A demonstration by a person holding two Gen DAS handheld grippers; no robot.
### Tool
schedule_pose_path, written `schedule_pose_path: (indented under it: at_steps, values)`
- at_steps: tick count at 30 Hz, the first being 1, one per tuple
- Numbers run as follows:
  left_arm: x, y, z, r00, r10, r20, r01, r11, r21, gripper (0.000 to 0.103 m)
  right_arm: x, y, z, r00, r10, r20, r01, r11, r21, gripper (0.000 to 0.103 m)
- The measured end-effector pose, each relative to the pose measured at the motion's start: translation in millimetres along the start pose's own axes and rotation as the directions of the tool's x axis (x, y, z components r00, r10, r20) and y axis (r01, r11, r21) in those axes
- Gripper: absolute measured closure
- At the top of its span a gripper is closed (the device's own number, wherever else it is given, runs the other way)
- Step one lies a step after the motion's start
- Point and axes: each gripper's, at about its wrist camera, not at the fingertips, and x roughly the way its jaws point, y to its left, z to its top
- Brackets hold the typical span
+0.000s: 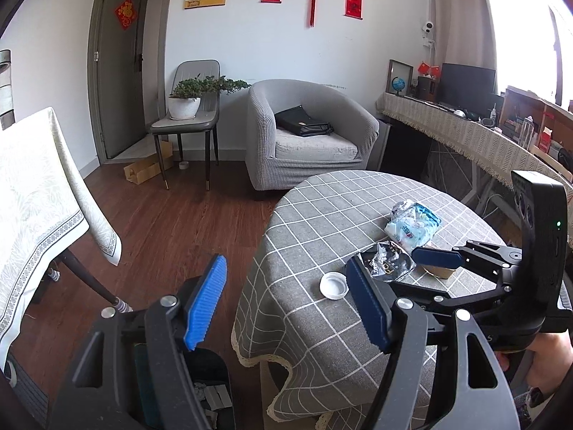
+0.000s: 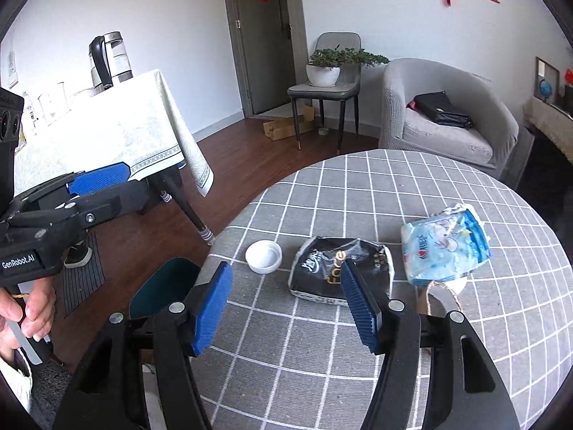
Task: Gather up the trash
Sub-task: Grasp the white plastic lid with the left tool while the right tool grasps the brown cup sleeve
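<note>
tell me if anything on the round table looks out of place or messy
Yes. Loose litter lies on the checked tablecloth: a white cap lying open side up, a crumpled black wrapper and a crumpled blue and white wrapper. A brown paper scrap lies just in front of the blue one. Nothing looks spilled.

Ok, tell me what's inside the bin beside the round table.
In the left wrist view the bin holds some grey and white scraps. The left gripper hides most of its inside.
</note>
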Motion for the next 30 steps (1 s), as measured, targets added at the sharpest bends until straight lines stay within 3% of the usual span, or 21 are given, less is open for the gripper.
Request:
schedule_pose_path:
  at_steps: [15, 21, 26, 30]
  values:
    - [67, -32, -12, 0.994, 0.002, -0.111, -0.002, 1.0, 0.002, 0.032, -20, -65, -19, 0.998, -0.062, 0.003, 0.062, 0.996, 0.06, 0.031]
    - [94, -44, -21, 0.985, 0.045, -0.164, -0.038, 0.998, 0.045, 0.033, -22, -78, -23, 0.997, -0.077, -0.009, 0.077, 0.994, 0.077, 0.031]
    - [108, -48, -26, 0.981, 0.064, -0.181, -0.055, 0.997, 0.055, 0.042, -21, -88, -26, 0.998, -0.058, -0.021, 0.06, 0.993, 0.099, 0.031]
    - [108, -43, -25, 0.983, 0.065, -0.172, -0.06, 0.997, 0.038, 0.058, -16, -95, -28, 0.997, -0.036, -0.061, 0.044, 0.991, 0.129, 0.031]
